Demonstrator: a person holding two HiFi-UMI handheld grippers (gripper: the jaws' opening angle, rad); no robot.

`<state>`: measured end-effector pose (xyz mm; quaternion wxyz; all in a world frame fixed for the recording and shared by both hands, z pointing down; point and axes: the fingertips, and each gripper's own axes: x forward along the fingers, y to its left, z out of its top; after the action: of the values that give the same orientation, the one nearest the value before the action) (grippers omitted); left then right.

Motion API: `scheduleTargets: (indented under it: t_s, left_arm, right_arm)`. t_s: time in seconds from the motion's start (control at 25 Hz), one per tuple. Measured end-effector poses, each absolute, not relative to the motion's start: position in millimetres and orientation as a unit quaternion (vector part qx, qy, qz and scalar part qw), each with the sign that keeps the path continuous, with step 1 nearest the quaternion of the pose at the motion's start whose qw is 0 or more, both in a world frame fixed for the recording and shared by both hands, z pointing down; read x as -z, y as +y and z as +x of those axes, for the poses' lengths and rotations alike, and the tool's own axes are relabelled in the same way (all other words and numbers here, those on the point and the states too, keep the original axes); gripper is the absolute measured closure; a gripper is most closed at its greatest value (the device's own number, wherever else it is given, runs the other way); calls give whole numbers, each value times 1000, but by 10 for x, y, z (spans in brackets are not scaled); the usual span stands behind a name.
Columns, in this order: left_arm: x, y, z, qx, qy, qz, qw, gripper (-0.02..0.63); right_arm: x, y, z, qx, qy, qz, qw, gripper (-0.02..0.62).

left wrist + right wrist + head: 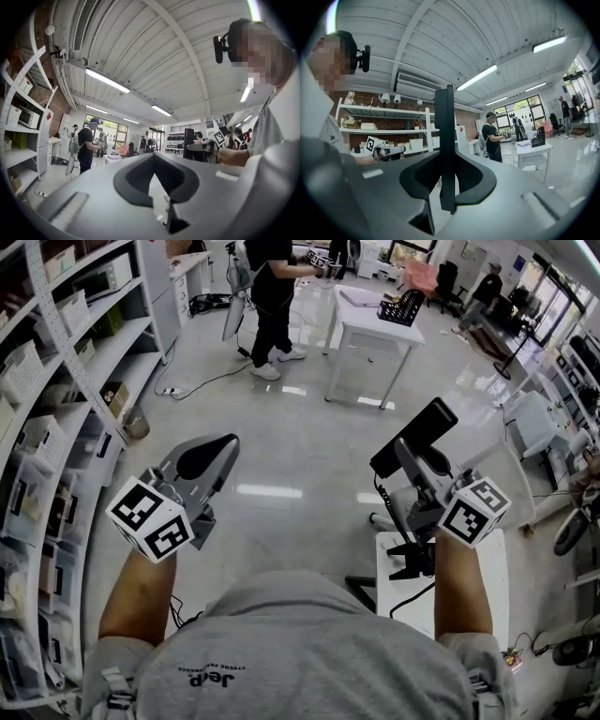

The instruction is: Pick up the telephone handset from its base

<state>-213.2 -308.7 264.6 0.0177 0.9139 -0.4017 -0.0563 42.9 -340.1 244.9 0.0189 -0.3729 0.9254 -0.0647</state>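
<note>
The black telephone handset (413, 436) is up in the air, tilted, with my right gripper (405, 454) shut on it near its lower end. Its coiled cord (380, 493) hangs down toward a black piece, maybe the base (411, 562), on a small white table (487, 589). In the right gripper view the handset (444, 136) stands as a dark upright bar clamped between the jaws of that gripper (447, 157). My left gripper (225, 442) is held out at the left with nothing in it. Its jaws (154, 157) meet at the tips. From the left gripper view the handset (188, 140) shows far off.
White shelving (66, 381) with boxes lines the left side. A person (272, 296) stands ahead next to a white table (373, 329) that carries a black rack (403, 307). Glossy floor lies between. Chairs and equipment crowd the right edge.
</note>
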Motion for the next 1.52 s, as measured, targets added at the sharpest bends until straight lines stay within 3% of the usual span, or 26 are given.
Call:
scheduleTargets:
  t_s: [1.52]
  left_arm:
    - [-2699,-2837,-2007,52,-388,920,22,548]
  right_arm:
    - [-2499,-3131,468,58,925,-374,15,517]
